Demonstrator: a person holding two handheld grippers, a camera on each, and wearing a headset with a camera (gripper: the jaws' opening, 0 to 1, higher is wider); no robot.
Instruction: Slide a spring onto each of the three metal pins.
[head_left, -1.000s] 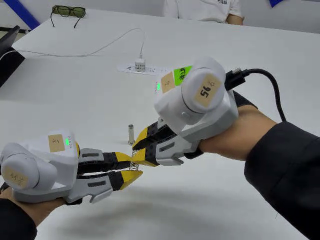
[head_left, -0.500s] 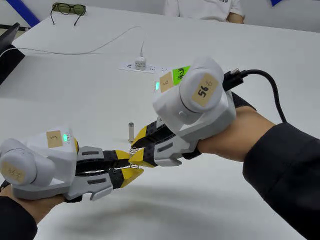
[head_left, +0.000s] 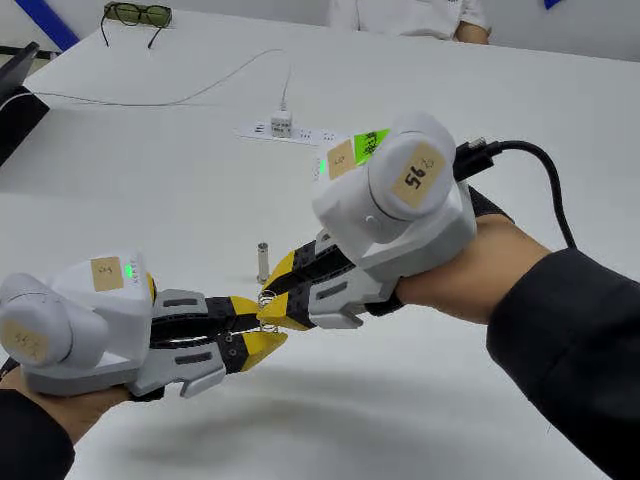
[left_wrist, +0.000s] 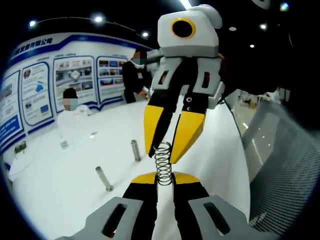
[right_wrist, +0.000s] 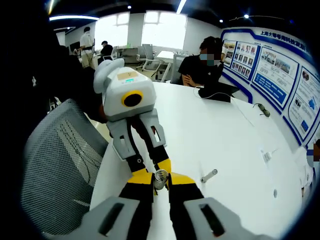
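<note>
The fingers (head_left: 262, 343) of the left gripper (head_left: 257, 324) have drawn in: a second ago they stood wider apart around the spring (head_left: 266, 298), and now they are closed on its near end. In the left gripper view their yellow tips meet the coil on both sides. The right gripper (head_left: 270, 306) has hardly moved, and its fingers (left_wrist: 187, 127) pinch the far end of the same spring, so both grippers hold it tip to tip, just above the bench (head_left: 150, 180). I read this as a handover or a re-grip to straighten the spring before it goes onto a pin; whether anything runs through the coil I cannot tell. The left gripper has also crept a little to the right and upward, toward the other. Just beyond the meeting tips a pin (head_left: 263, 262) stands upright on the bench, bare and in the same place as before. The left gripper view shows a second pin (left_wrist: 104, 178) to its left, also bare. So no spring in sight is seated yet.
</note>
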